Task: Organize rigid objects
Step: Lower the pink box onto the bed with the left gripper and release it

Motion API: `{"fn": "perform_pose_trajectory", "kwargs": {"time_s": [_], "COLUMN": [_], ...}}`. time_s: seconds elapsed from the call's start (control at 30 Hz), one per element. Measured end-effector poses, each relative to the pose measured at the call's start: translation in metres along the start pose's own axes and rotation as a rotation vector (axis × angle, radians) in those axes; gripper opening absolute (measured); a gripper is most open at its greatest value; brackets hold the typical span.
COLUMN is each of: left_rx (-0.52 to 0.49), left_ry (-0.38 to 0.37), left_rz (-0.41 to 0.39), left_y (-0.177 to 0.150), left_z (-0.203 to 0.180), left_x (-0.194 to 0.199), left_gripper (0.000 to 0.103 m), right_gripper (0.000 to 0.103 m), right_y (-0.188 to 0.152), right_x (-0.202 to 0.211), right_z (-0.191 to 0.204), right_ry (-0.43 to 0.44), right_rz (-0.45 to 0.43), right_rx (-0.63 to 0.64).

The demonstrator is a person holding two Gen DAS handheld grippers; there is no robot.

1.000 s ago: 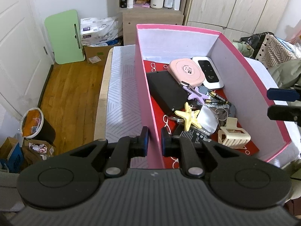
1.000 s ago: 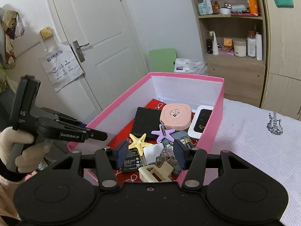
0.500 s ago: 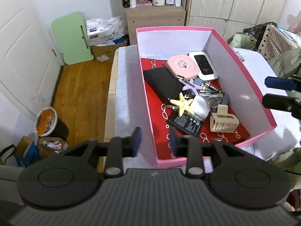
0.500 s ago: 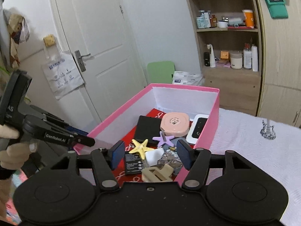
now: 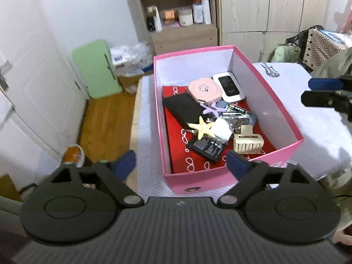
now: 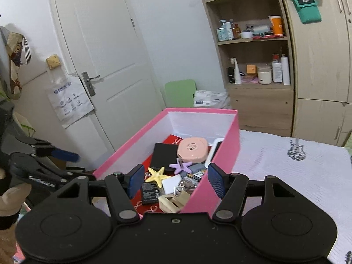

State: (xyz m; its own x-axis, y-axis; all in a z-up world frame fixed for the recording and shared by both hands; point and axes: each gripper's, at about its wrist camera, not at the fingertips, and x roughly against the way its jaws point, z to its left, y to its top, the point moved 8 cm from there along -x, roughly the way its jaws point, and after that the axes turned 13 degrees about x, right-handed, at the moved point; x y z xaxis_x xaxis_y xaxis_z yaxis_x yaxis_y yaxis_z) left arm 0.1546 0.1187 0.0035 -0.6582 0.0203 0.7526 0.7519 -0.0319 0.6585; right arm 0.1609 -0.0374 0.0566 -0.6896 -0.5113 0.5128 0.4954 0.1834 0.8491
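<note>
1. My left gripper (image 5: 179,161) is spread wide with nothing between its blue pads, hanging just short of the near end of the pink box (image 5: 220,179).
2. My right gripper (image 6: 176,181) is also parted and grips nothing; it hovers over the box's near right corner, one pad inside the wall line and one outside.
3. Every small rigid item I can see already lies inside the box: a black case (image 5: 183,109), a pink round-cornered case (image 5: 204,89), a white device with a dark screen (image 5: 228,85), yellow starfish clip (image 5: 202,127), purple starfish clip (image 5: 211,109), a black battery (image 5: 206,148), a beige claw clip (image 5: 247,142).
4. They sit piled toward the middle, overlapping. In my judgement this fits either a box filled and finished, or a jumble waiting to be sorted.
5. The box rests on a white patterned bedspread (image 6: 286,176); nothing loose shows on it.
6. Beyond: wooden floor (image 5: 103,118), white door (image 6: 105,66), shelves of toiletries (image 6: 257,72), pale wardrobe (image 5: 270,6).
</note>
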Motion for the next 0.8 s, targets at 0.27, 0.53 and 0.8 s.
{"fn": "perform_pose_trajectory", "kwargs": {"time_s": [0.27, 0.53, 0.8], "left_rx": [0.069, 0.186, 0.237], "left_ry": [-0.080, -0.005, -0.046], "left_rz": [-0.018, -0.137, -0.108], "left_y": [-0.013, -0.016, -0.029], "left_z": [-0.018, -0.023, -0.040], "left_x": [0.014, 0.032, 0.030], "left_gripper": [0.096, 0.098, 0.101], "right_gripper": [0.068, 0.072, 0.103], "right_y": [-0.001, -0.011, -0.011], "right_x": [0.016, 0.030, 0.046], "right_z": [-0.007, -0.007, -0.010], "right_ry": [-0.045, -0.075, -0.166], "right_rz": [-0.006, -0.008, -0.017], "right_rx": [0.006, 0.008, 0.000]}}
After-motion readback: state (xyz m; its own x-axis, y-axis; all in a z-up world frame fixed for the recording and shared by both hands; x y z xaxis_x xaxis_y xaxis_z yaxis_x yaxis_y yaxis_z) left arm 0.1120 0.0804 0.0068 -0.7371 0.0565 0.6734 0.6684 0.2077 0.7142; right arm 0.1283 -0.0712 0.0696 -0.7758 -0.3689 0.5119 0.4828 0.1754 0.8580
